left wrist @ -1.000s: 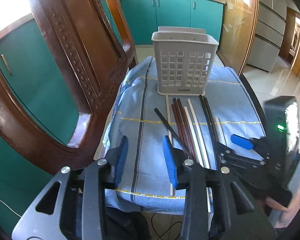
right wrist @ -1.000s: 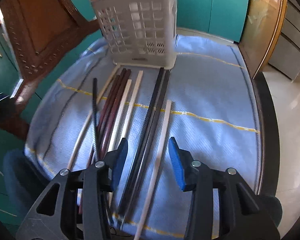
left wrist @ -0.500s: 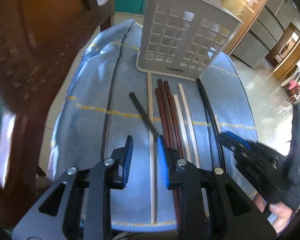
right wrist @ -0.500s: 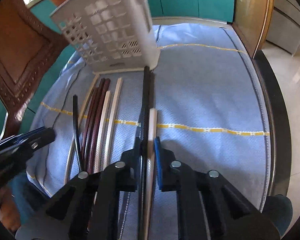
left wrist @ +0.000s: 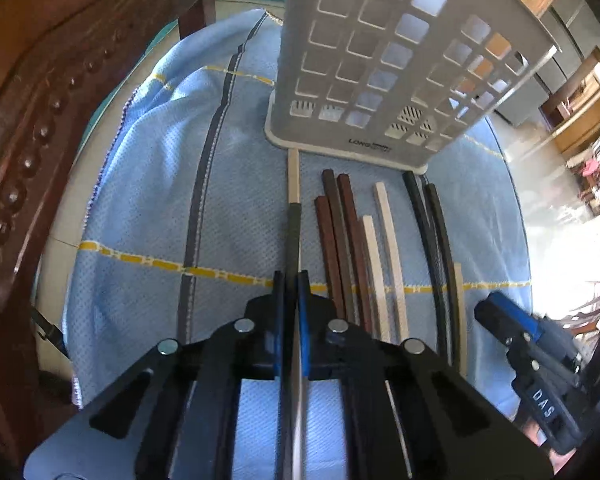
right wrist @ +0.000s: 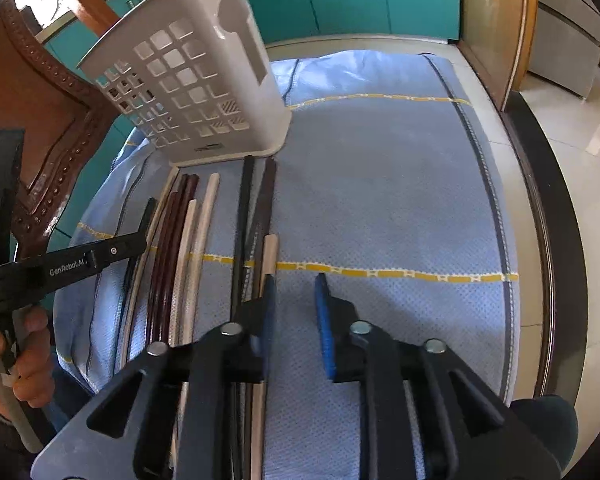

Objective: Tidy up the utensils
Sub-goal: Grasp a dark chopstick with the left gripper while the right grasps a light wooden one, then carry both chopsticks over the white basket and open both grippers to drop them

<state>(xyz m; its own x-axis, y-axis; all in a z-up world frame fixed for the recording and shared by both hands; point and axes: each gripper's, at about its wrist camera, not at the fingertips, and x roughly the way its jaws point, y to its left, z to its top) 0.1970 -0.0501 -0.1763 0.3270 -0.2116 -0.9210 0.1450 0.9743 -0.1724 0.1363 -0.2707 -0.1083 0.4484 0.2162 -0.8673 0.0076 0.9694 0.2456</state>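
Left tongs [left wrist: 291,280] clamp the dark chopstick [left wrist: 293,236]; right tongs [right wrist: 294,300] opening, empty

A white perforated utensil basket [left wrist: 388,60] stands upright at the far end of the blue cloth [left wrist: 148,184]. Brown, cream and black chopsticks [left wrist: 350,248] lie side by side before it, pointing toward it.

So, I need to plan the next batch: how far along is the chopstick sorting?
Nothing looks done: no chopstick shows through the white utensil holder's holes. In hand: the left gripper is shut on a dark chopstick; the right gripper's fingers are opening with nothing between them. Left: the other chopsticks, all lying on the blue cloth.
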